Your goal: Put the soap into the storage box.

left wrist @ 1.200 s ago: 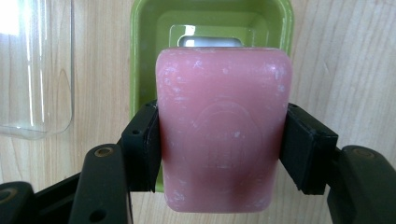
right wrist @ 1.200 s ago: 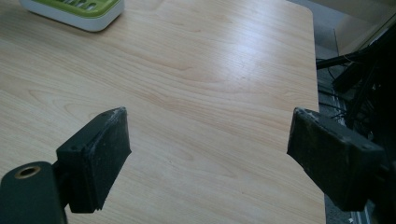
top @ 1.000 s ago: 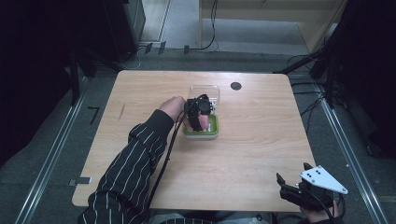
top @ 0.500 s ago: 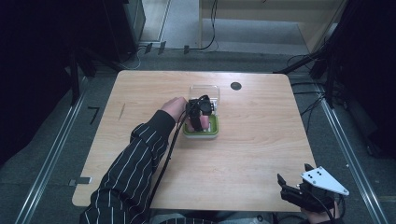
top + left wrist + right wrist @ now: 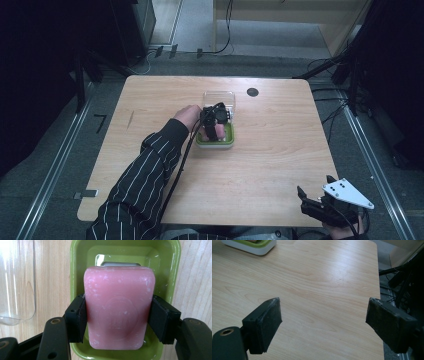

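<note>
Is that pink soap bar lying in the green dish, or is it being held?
Held. The left gripper's pads press both sides of the pink soap bar over the green dish. Whether it touches the dish floor, I cannot tell.

Soap: we see a pink rectangular soap bar (image 5: 118,308) with rounded corners, a round embossed stamp and whitish scuffs.
Pose: flat face towards us, clamped at both long sides.
Place: over the green plastic soap dish (image 5: 75,270), near the table's middle.
</note>
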Tool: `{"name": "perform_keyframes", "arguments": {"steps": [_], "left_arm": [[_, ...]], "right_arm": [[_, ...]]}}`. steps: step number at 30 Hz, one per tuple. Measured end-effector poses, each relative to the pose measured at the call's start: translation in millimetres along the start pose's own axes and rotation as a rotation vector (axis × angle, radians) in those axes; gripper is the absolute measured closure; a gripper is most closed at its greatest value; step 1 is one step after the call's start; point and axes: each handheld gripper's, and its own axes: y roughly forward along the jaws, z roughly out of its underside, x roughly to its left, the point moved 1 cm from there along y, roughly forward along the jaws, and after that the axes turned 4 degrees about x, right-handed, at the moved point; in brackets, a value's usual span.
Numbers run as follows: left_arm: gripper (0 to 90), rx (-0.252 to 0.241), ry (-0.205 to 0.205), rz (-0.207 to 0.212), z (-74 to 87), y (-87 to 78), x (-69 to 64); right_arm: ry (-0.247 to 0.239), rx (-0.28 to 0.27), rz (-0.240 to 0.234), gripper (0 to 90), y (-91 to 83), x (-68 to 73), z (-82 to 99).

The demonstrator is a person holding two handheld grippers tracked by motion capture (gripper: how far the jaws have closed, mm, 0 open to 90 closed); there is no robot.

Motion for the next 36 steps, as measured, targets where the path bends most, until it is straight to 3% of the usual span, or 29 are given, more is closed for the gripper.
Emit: {"name": "perform_keyframes", "arguments": {"steps": [28,36], "left_arm": [[37.2,-0.006,-0.008,0.003,2.3,4.8,3.2],[34.2,-0.03,-0.011,0.012,4.3,0.6,3.7]], "right_arm": [[0.0,-0.003,0.005,13.5,-0.8,-0.9,0.4],[0.002,-0.005,0.005,13.5,-1.0,-1.4,0.5]]}}
